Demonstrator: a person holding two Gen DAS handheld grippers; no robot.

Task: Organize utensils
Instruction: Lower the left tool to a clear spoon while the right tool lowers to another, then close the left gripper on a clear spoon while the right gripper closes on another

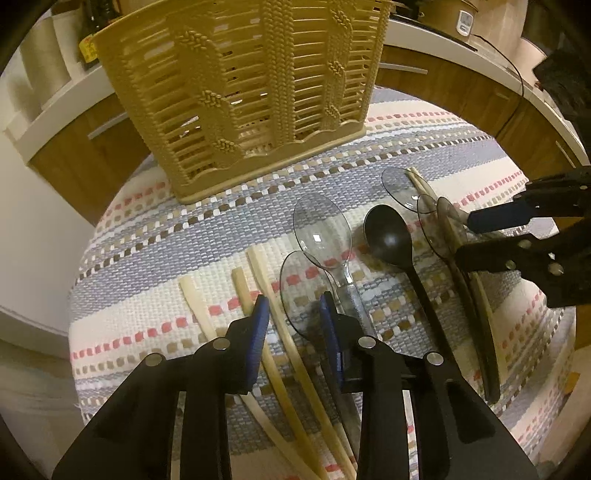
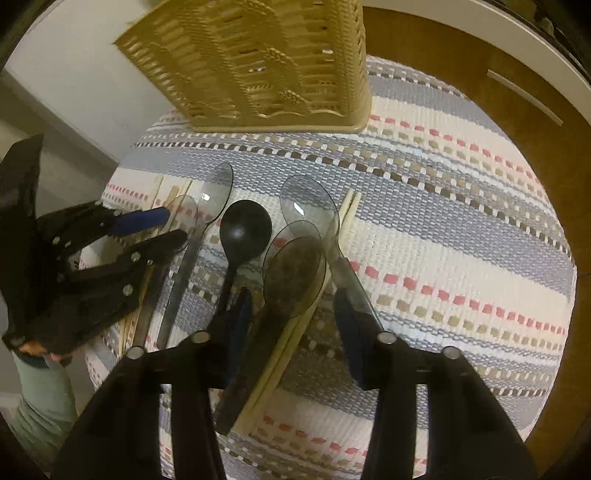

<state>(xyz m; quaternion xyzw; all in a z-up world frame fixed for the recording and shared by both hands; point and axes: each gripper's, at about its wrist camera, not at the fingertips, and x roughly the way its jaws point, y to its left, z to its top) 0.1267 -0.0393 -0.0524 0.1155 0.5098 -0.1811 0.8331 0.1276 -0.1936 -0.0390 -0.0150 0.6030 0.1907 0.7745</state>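
Note:
A tan slatted utensil basket (image 1: 240,92) stands at the far side of a round striped mat (image 1: 147,236); it also shows in the right wrist view (image 2: 258,62). Clear spoons (image 1: 321,229), a black spoon (image 1: 388,236) and cream chopsticks (image 1: 273,295) lie on the mat. My left gripper (image 1: 293,308) is open, its fingers low astride a chopstick and a clear spoon bowl. My right gripper (image 2: 291,314) is open over a brown spoon (image 2: 291,273), clear spoons (image 2: 310,206) and chopsticks (image 2: 347,210). The black spoon (image 2: 243,229) lies left of it.
Wooden cabinets with metal handles (image 1: 480,96) and a white counter edge (image 1: 443,40) curve behind the mat. A bottle (image 1: 88,40) and a white timer (image 1: 463,18) stand on the counter. The mat's edge drops off at the left (image 1: 74,295).

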